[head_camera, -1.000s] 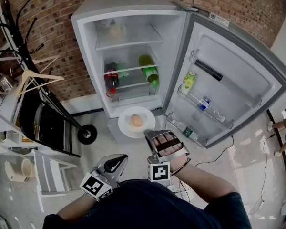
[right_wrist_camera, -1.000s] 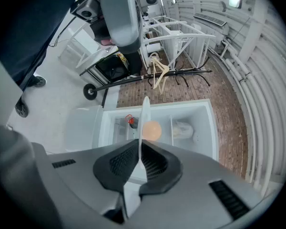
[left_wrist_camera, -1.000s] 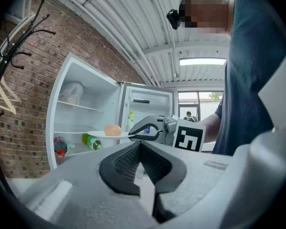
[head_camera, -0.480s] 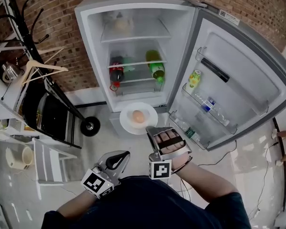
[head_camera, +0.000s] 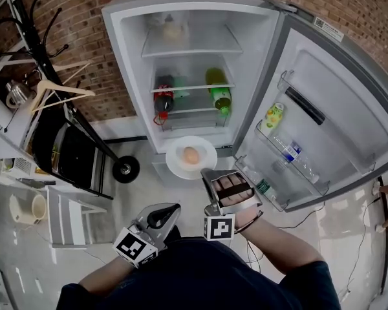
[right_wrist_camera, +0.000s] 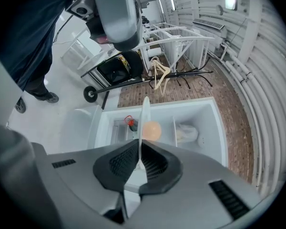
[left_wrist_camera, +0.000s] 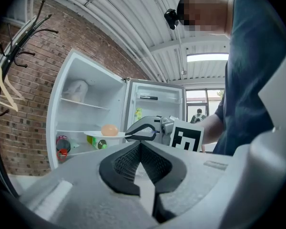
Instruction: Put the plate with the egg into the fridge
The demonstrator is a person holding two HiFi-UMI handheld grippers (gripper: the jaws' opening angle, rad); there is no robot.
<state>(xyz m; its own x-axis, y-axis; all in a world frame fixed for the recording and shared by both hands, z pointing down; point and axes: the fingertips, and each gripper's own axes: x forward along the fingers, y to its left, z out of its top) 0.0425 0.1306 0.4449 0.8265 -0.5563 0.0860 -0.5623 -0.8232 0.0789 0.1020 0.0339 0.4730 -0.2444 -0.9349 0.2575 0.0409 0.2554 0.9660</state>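
Observation:
A white plate [head_camera: 177,161] with a tan egg [head_camera: 191,154] on it hangs level in front of the open fridge [head_camera: 194,63], below its lower shelf. My right gripper [head_camera: 205,172] is shut on the plate's near rim. In the right gripper view the plate [right_wrist_camera: 144,109] runs edge-on out of the closed pads, with the egg [right_wrist_camera: 152,130] beside it. My left gripper [head_camera: 171,209] is shut and empty, low at the left and apart from the plate. The left gripper view shows the plate [left_wrist_camera: 93,133] and egg [left_wrist_camera: 109,130] ahead of the fridge.
The fridge holds a cola bottle [head_camera: 163,104], a green bottle [head_camera: 218,94] and a pale bag [head_camera: 171,30] on the top shelf. Its door [head_camera: 330,108] stands wide at the right with bottles [head_camera: 271,118] in its racks. A black cart [head_camera: 71,157] and hanger [head_camera: 55,89] stand left.
The plate with the egg and both grippers have moved a little closer to the open fridge, which now looks nearer. The right gripper's hold on the rim is unchanged.

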